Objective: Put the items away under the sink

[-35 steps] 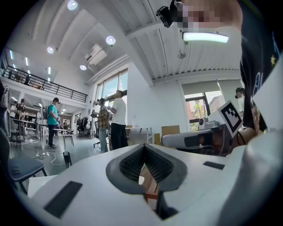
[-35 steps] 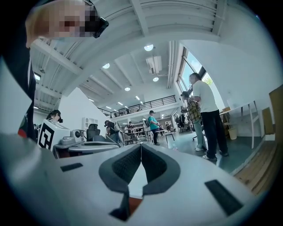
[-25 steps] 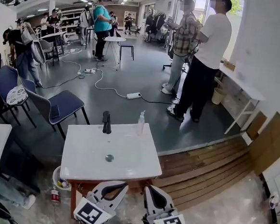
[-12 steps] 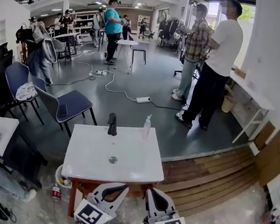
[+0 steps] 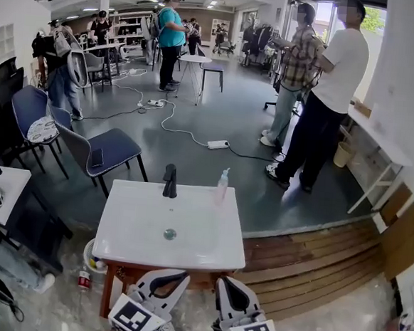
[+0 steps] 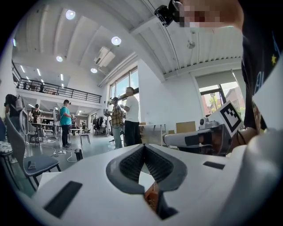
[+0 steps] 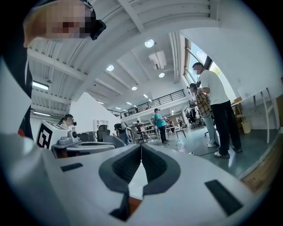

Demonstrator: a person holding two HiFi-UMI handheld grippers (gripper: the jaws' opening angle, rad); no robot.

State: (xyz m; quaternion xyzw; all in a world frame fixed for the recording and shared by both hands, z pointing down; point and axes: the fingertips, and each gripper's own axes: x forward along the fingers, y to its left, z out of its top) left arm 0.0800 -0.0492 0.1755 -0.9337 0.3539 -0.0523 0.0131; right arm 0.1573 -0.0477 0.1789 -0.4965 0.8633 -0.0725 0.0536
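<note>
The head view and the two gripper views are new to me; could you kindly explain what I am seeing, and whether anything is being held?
There is no robot here: a person holds a two-jaw claw in each hand. The head view comes from a camera on that person's head, looking forward and down at the left claw and the right claw, which are in front of a white sink. At the sink's far edge stand a black faucet and a clear bottle. Each gripper view is shot by a camera riding on that claw, looking along its own jaws. Both claws are shut, and nothing is between their jaws, so nothing is held.
</note>
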